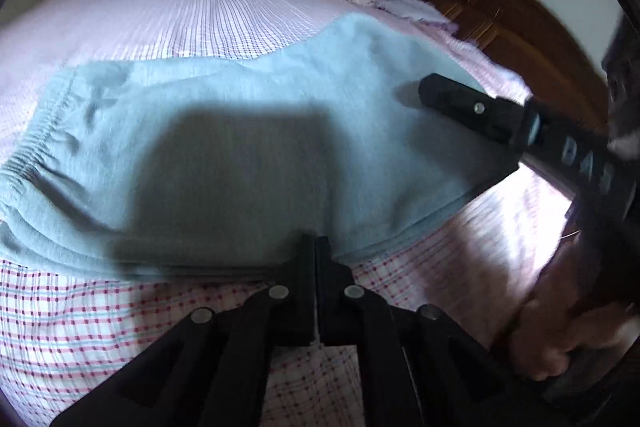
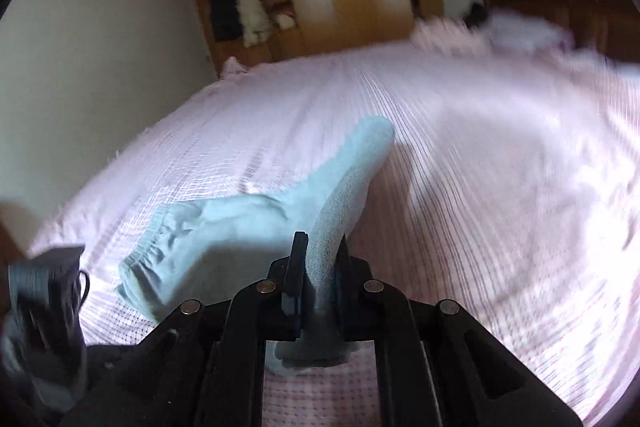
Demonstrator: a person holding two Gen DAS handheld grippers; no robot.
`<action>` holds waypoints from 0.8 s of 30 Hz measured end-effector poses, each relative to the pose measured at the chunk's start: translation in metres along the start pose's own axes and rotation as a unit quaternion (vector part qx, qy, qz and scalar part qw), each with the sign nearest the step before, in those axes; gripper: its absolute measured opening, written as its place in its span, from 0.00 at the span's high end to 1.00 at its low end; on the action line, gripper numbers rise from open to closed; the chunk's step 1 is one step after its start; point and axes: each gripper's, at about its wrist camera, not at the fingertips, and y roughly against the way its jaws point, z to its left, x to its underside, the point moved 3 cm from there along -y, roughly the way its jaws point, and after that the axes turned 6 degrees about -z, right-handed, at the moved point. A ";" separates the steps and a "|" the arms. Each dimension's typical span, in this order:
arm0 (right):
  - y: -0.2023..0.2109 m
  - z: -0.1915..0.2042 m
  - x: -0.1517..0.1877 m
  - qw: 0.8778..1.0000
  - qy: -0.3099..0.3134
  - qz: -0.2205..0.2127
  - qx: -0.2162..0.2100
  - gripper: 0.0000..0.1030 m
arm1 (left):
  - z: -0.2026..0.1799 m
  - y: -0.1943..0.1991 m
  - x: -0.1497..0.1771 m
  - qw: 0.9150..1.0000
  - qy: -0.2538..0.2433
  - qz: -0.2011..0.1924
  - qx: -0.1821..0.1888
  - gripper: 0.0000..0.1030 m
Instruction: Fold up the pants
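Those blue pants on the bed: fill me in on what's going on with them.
A person with a two-finger gripper in each hand is folding the light blue pants on the checked bedsheet. The left gripper is shut on the near edge of the fabric. The right gripper is shut on a bunched part of the pants and holds it raised off the bed, while the elastic waistband end lies flat. The fold is underway, not finished.

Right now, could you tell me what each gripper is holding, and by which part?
Both hold the blue pants: the left gripper pinches their near folded edge, and the right gripper clamps a leg, raised off the bed.
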 end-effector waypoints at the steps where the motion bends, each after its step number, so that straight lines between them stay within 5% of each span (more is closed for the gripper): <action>1: 0.002 0.013 -0.003 1.000 0.022 -0.008 0.007 0.96 | 0.005 0.008 -0.004 1.000 0.012 -0.002 0.013 1.00; 14: -0.015 0.102 -0.006 0.988 0.148 -0.009 0.042 0.96 | 0.128 0.137 -0.026 0.994 0.039 -0.073 -0.070 0.79; 24: -0.045 0.177 0.006 0.976 0.217 0.009 0.017 0.96 | 0.186 0.139 -0.006 0.989 0.093 -0.078 -0.082 0.78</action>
